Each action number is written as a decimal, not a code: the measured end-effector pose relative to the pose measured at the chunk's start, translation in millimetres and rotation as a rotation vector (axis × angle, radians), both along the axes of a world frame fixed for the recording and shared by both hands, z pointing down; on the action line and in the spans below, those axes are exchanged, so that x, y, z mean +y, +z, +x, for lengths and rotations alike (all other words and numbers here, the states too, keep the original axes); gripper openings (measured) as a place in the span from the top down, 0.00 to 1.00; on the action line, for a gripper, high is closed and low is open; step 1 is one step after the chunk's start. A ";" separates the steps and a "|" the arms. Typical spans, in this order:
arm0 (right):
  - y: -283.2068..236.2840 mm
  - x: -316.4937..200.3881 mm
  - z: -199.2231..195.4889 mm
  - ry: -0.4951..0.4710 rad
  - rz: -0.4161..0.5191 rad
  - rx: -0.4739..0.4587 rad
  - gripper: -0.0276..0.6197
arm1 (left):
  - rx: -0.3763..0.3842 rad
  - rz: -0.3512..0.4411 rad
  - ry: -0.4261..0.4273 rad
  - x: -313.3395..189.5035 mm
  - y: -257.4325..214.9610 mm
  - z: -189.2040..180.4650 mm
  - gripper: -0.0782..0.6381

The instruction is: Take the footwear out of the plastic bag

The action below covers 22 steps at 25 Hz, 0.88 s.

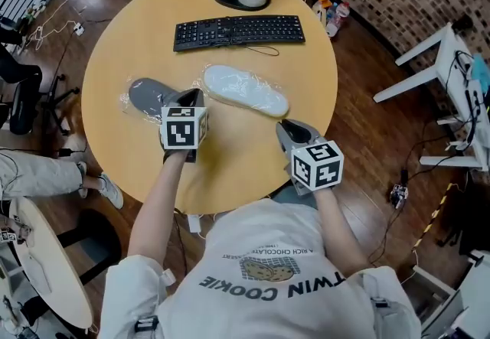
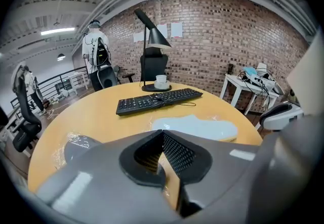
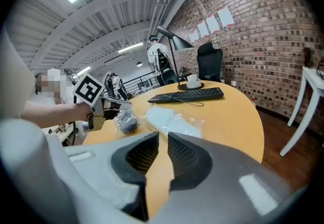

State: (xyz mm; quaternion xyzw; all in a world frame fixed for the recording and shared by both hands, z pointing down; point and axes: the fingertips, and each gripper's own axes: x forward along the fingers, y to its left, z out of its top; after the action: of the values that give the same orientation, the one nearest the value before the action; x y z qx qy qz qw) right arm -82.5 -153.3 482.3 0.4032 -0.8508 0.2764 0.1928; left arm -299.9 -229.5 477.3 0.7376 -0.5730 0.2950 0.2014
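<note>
Over the round table [image 1: 253,154] both forearms [image 1: 157,211] stretch forward, bagged white footwear [image 1: 245,90] lying centre, left gripper [image 1: 193,97] pinched closed and empty beside the bagged grey footwear [image 1: 149,95], right gripper [image 1: 289,129] slightly parted, empty, nearer the edge.

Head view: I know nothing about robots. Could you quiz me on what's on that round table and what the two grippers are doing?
1. True or false: the white footwear lies inside a plastic bag.
2. Which thing lies nearest the left gripper? A: the grey footwear. B: the keyboard. C: the lamp.
3. What is between the jaws of the right gripper?

Key: 1 true. 2 A. 3 nothing; its jaws stand slightly apart over the table's near edge.
</note>
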 end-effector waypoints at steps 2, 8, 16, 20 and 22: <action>4.7 -10.9 1.9 0.016 -0.022 -0.021 0.88 | -0.018 -0.021 -0.004 -11.3 9.6 -8.2 0.88; 25.7 -42.4 15.9 0.052 -0.098 -0.082 0.85 | -0.078 -0.107 -0.008 -34.8 47.3 -23.1 0.88; 49.5 -69.7 31.0 0.090 -0.246 -0.241 0.78 | -0.160 -0.202 0.020 -50.2 87.9 -24.0 0.88; 60.2 -72.6 36.6 0.119 -0.349 -0.380 0.74 | -0.204 -0.235 0.024 -49.8 102.1 -28.9 0.88; 65.4 -73.7 37.8 0.114 -0.367 -0.390 0.74 | -0.239 -0.245 0.028 -49.7 107.5 -31.9 0.88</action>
State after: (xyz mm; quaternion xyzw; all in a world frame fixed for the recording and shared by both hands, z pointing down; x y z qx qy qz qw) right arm -44.6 -227.0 547.7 0.3478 -0.7836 0.5087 0.0795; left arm -331.9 -279.1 584.7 0.6753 -0.5422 0.4509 0.2160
